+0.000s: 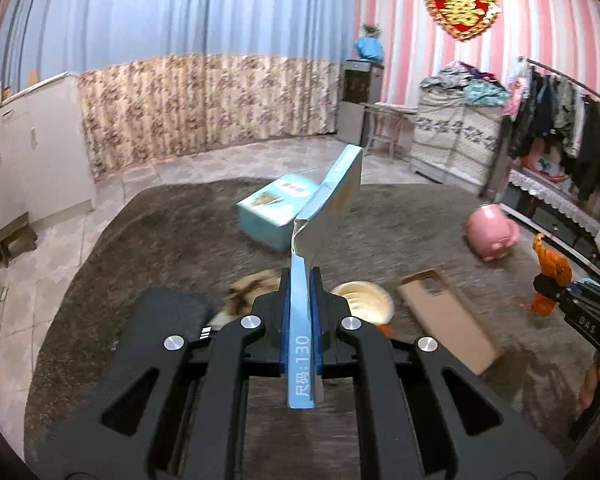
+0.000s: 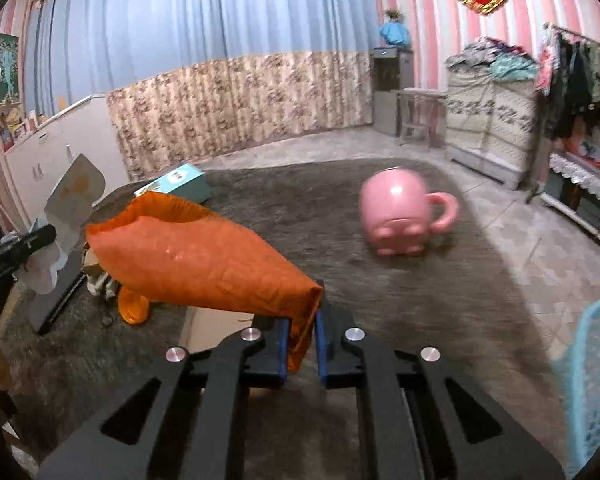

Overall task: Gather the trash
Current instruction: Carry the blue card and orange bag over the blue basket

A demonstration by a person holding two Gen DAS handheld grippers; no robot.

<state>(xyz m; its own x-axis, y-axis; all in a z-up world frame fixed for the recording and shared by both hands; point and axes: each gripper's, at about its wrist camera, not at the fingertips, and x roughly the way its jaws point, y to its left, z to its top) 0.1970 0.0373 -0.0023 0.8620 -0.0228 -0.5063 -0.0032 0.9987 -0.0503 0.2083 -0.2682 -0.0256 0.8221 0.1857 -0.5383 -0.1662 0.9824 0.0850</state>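
- Pickup is the step in hand: both claws carry trash lifted off the rug [image 2: 400, 280].
- Left claw [image 1: 300, 304] is clamped on the flap of a flattened blue carton [image 1: 332, 196], which rises from the pads toward 1 o'clock.
- Right claw [image 2: 302, 332] is clamped on the narrow end of an orange bag [image 2: 196, 256]; the bag stretches toward 10 o'clock, clear of the rug.
- Next, I judge, both loads go to the blue basket [image 2: 592, 380], at 4 o'clock of the right claw, and the pads part above it.
- Blue box [image 1: 272, 208], brown card [image 1: 448, 316] and other scraps lie on the rug, not yet collected.
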